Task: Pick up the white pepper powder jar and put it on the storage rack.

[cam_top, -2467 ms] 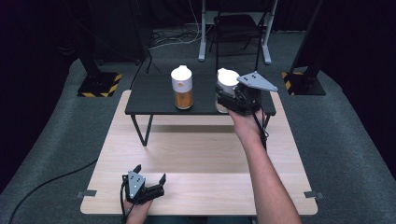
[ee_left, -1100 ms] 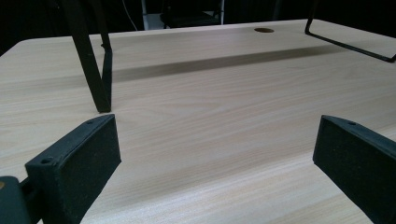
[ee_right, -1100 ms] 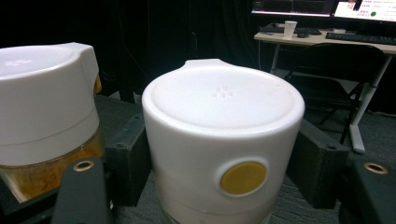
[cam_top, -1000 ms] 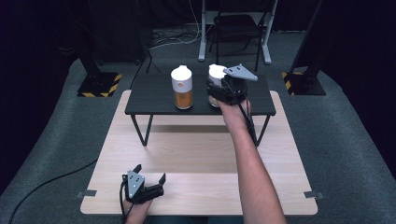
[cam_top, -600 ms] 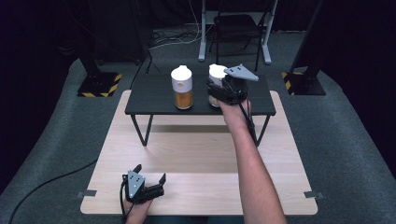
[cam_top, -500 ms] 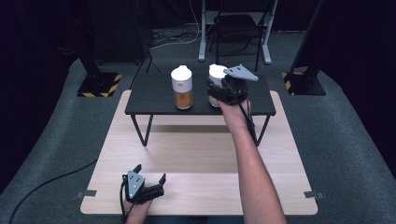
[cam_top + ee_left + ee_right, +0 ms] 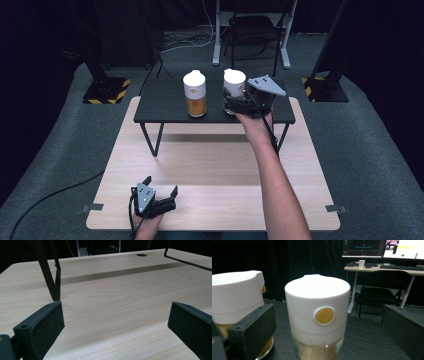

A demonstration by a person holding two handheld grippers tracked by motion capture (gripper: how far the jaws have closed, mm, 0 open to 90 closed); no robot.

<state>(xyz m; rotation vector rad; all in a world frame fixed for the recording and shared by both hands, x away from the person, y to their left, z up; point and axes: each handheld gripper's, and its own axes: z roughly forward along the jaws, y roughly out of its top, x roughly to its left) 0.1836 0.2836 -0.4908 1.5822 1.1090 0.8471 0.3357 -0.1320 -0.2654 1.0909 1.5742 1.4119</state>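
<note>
Right gripper point(image 7: 239, 101) has just let go, fingers point(image 7: 253, 327) spread wide around white-capped jar point(image 7: 318, 320) | jar stands free on black bench point(image 7: 165, 102), beside second jar point(image 7: 194, 93) | left gripper point(image 7: 159, 195) fingers apart, holding nothing.

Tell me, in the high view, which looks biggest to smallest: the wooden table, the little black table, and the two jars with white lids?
1. wooden table, biggest.
2. black table.
3. The two jars: the left jar and the right jar look about alike; the right gripper hides the right jar's lower part, so no ranking between them.
</note>
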